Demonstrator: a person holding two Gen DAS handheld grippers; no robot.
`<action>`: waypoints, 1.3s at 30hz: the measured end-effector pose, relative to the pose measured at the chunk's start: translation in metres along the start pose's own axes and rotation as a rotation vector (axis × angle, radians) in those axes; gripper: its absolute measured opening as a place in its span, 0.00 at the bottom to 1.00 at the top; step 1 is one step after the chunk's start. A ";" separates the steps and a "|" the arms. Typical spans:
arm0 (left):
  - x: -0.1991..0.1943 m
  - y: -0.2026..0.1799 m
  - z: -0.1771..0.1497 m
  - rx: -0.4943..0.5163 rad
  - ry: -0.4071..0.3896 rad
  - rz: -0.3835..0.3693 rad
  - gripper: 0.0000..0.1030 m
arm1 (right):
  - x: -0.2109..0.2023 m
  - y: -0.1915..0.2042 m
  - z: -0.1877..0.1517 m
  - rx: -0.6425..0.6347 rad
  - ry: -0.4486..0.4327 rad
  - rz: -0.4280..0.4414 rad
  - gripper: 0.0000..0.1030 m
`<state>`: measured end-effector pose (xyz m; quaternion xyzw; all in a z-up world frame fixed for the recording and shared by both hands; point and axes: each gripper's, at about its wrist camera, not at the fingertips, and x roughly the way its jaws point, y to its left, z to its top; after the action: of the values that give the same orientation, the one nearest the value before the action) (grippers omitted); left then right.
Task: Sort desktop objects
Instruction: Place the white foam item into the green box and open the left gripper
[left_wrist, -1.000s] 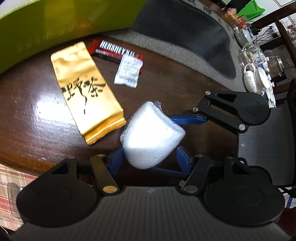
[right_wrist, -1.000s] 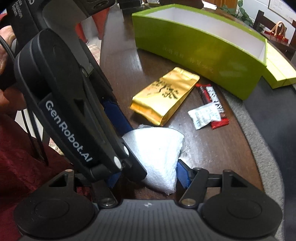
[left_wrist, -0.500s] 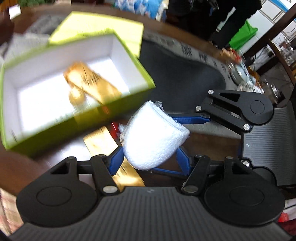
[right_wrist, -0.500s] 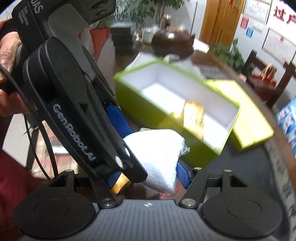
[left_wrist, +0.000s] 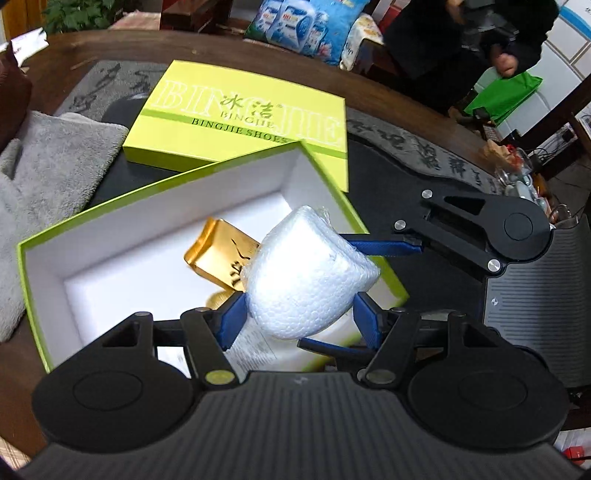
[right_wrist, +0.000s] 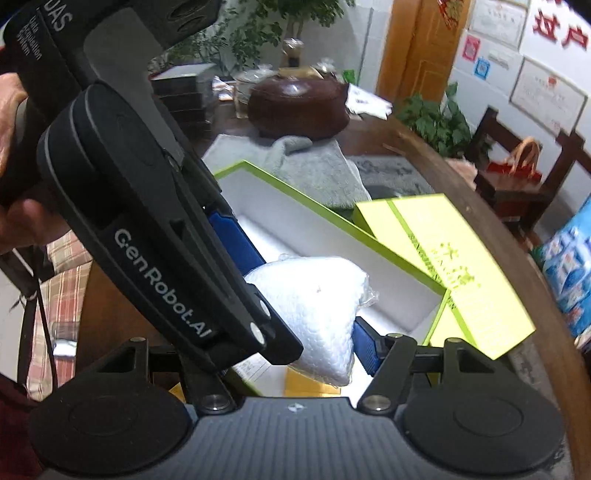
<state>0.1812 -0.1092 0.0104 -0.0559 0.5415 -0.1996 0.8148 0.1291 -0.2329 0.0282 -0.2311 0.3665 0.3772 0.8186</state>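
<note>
Over the open green box (left_wrist: 110, 206), both grippers had the white foam chunk (left_wrist: 310, 273) pinched between them, the left gripper (left_wrist: 299, 317) clamping it side to side with its blue fingers (left_wrist: 232, 317) and the right gripper (left_wrist: 373, 247) squeezing it from the other angle, so neither set of fingers was spread wide. The foam hung above the near-right end of the box, right by the rim, with a gold pouch (left_wrist: 221, 251) already lying inside. If I were doing this bit, I'd nudge the foam further in toward the bare white floor, lower it so it clears that wall and doesn't land on the pouch, then let both grips go together. The lid (left_wrist: 240, 114) sat behind the box on the counter (left_wrist: 55, 62), out of the way.
</note>
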 end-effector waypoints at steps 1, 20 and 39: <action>0.006 0.005 0.003 -0.005 0.007 -0.003 0.61 | 0.008 -0.005 0.001 0.015 0.009 0.003 0.63; 0.045 0.048 0.015 -0.090 0.034 -0.015 0.61 | 0.079 -0.028 -0.009 0.108 0.157 -0.016 0.66; -0.040 0.023 -0.042 -0.082 -0.136 0.047 0.62 | -0.041 0.009 -0.045 0.139 -0.080 -0.100 0.82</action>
<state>0.1360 -0.0674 0.0204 -0.0898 0.4936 -0.1537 0.8513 0.0843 -0.2749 0.0313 -0.1767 0.3469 0.3184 0.8643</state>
